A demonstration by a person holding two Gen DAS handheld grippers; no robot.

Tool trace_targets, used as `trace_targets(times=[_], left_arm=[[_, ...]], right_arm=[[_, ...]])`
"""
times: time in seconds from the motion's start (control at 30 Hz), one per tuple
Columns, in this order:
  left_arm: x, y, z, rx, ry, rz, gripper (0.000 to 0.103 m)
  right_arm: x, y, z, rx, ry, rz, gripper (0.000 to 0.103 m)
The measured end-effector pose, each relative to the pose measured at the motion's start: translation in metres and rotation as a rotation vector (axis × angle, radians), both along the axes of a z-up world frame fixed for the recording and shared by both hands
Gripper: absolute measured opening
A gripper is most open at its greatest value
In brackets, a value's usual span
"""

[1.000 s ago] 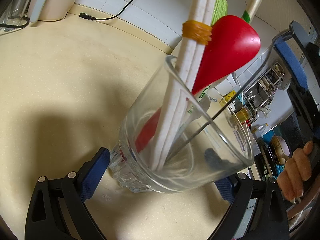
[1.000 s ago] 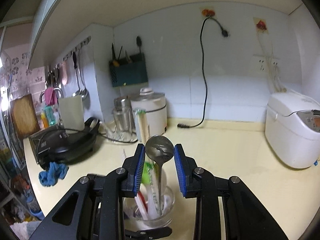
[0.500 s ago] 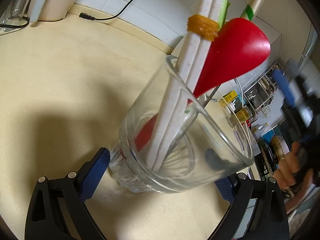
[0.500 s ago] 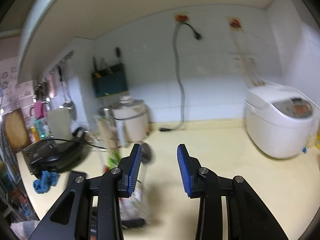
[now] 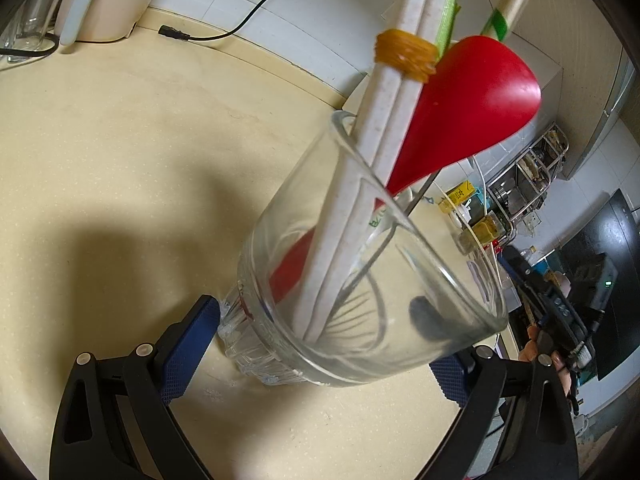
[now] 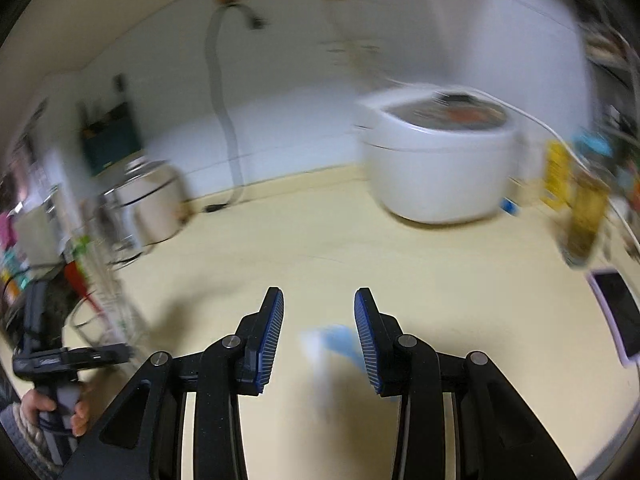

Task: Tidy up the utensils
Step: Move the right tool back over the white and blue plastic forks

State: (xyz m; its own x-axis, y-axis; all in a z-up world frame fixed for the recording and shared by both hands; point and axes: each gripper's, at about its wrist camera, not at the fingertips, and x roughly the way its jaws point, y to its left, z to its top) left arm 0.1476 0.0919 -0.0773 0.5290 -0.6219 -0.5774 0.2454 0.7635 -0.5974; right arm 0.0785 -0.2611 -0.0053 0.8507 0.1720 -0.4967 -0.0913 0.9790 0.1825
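Two grippers work over the cream desk [image 6: 360,248]: left gripper [image 5: 316,344] jaws clamp the fragile, slippery glass [image 5: 360,280] low, near its base; right gripper [image 6: 319,340] jaws, just widened, are spread empty above a blurred blue utensil [image 6: 336,340], probably light.

No text can be read for certain. Inside the glass [image 5: 372,280] held between the left tool's blue pads, green print shows on a white wrapper [image 5: 376,220], perhaps characters, too distorted to make out. The yellow package [image 5: 460,194] beyond the glass bears dark marks, also illegible. The right view is blurred throughout.
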Motion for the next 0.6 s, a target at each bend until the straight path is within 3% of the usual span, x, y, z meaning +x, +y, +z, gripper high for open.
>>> trace_targets(times=[0.13, 0.23, 0.6], left_arm=[[0.0, 0.0, 0.0, 0.0, 0.0, 0.0, 0.097], [0.0, 0.0, 0.0, 0.0, 0.0, 0.0, 0.097], [0.0, 0.0, 0.0, 0.0, 0.0, 0.0, 0.097]], right_arm=[[-0.006, -0.04, -0.013, 0.036, 0.054, -0.076, 0.037], [-0.01, -0.048, -0.024, 0.018, 0.084, -0.065, 0.037], [-0.005, 0.013, -0.064, -0.12, 0.178, 0.204, 0.037]])
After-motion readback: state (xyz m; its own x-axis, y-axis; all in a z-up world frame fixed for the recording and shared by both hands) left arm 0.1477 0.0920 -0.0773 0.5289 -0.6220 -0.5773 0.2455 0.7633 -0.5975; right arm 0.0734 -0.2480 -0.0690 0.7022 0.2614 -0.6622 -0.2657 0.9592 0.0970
